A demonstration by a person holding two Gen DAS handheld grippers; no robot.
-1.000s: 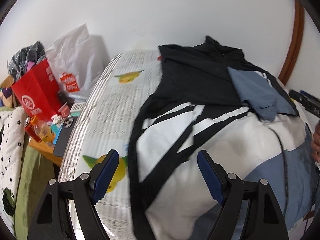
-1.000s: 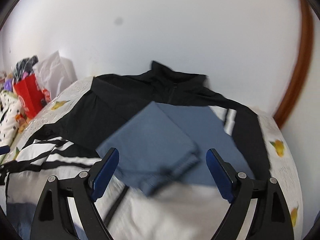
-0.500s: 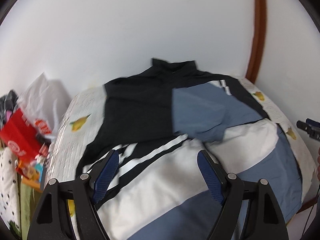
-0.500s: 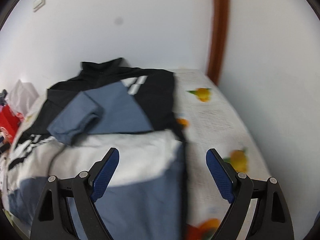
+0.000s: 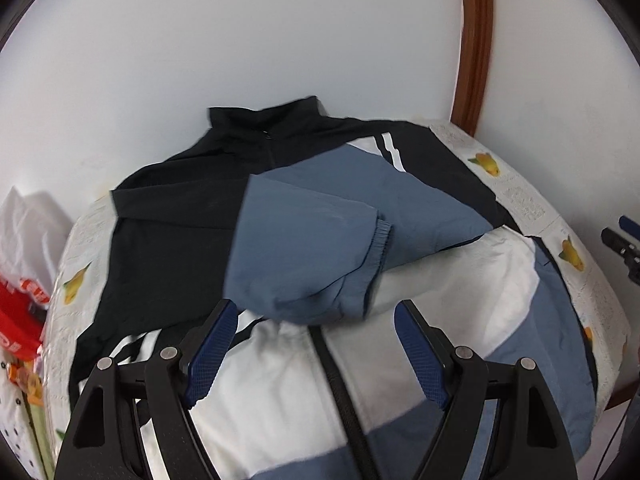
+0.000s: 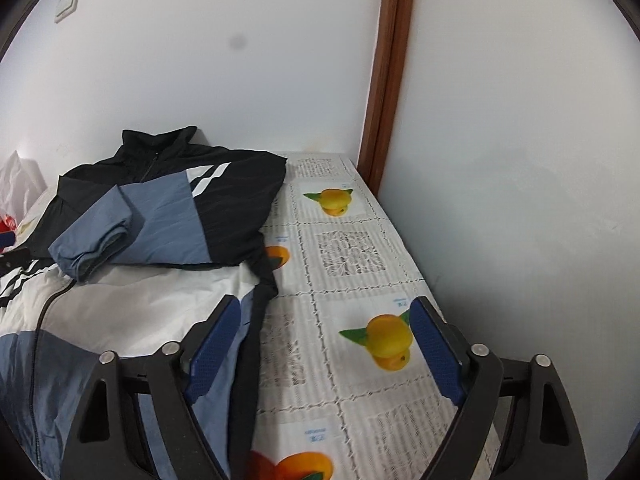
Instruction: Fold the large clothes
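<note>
Black, blue and white jacket [image 5: 320, 240] spread front-up across a table under a fruit-printed cloth [image 6: 352, 264], collar at the far wall, hem toward the near edge. Blue sleeve [image 5: 312, 248] folded in over the chest, elastic cuff resting just above the white panel. Left gripper [image 5: 312, 344] hovering over the white panel near the zip, blue pads wide apart, nothing between them. Right gripper [image 6: 324, 344] poised at the garment's right edge, jaws closing slightly but apart, only the dark side seam and bare cloth beneath, no fabric pinched. Compared with a second ago, both views swung to the right: left camera then over the jacket's left flank beside the red bag [image 5: 20, 320], now centred on the torso; right camera then directly above the folded sleeve, now clear of it and looking along the table's right side toward the wooden door frame [image 6: 384, 80]. Sleeve lying as it did then, fold intact. Likely meaning: right-sleeve fold finished and released, hands repositioning for the next fold. Left sleeve, striped, apparently yet to be brought in; lower half not yet folded up. Slippery shell fabric, liable to slide if gripped too shallowly.
</note>
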